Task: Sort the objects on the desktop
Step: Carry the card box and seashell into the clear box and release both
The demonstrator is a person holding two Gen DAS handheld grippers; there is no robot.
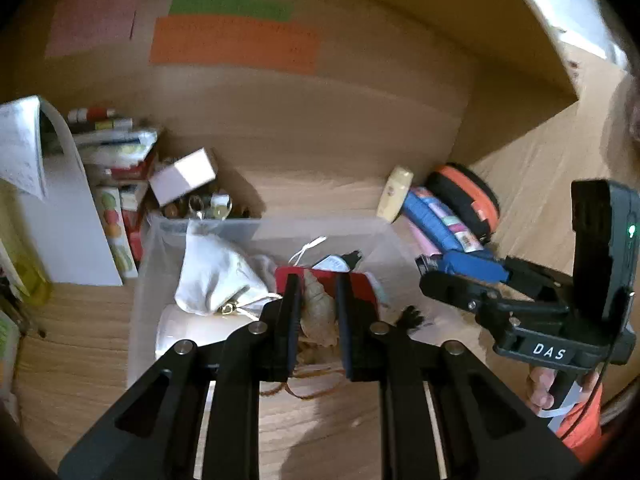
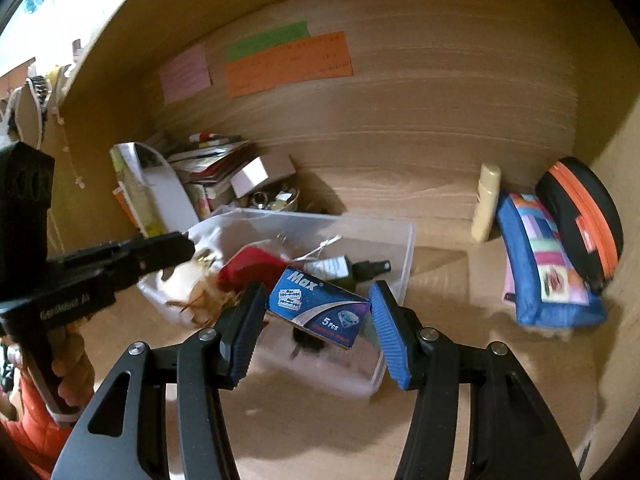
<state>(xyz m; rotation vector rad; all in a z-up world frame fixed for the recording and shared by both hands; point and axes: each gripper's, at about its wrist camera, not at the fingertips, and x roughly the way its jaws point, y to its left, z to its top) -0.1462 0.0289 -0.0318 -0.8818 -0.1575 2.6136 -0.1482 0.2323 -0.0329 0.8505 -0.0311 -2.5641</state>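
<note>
My left gripper (image 1: 317, 300) is shut on a tan seashell (image 1: 318, 312) with brown cord trailing below, held over the near part of a clear plastic bin (image 1: 140, 280). My right gripper (image 2: 318, 304) is shut on a blue "Max" razor-blade box (image 2: 318, 306) above the same bin (image 2: 404, 264). In the left wrist view the right gripper (image 1: 428, 268) shows at right with the blue box (image 1: 472, 264). The bin holds a white cloth bag (image 1: 212, 276), a red item (image 1: 360, 284) and a dark bottle (image 2: 368, 268).
A blue patchwork pouch (image 2: 536, 256), a black-and-orange case (image 2: 580, 216) and a cream tube (image 2: 486, 200) stand at the back right. Books and boxes (image 1: 116, 160) and a small white box (image 1: 184, 176) pile up at the back left. Coloured notes (image 1: 236, 40) hang on the wooden wall.
</note>
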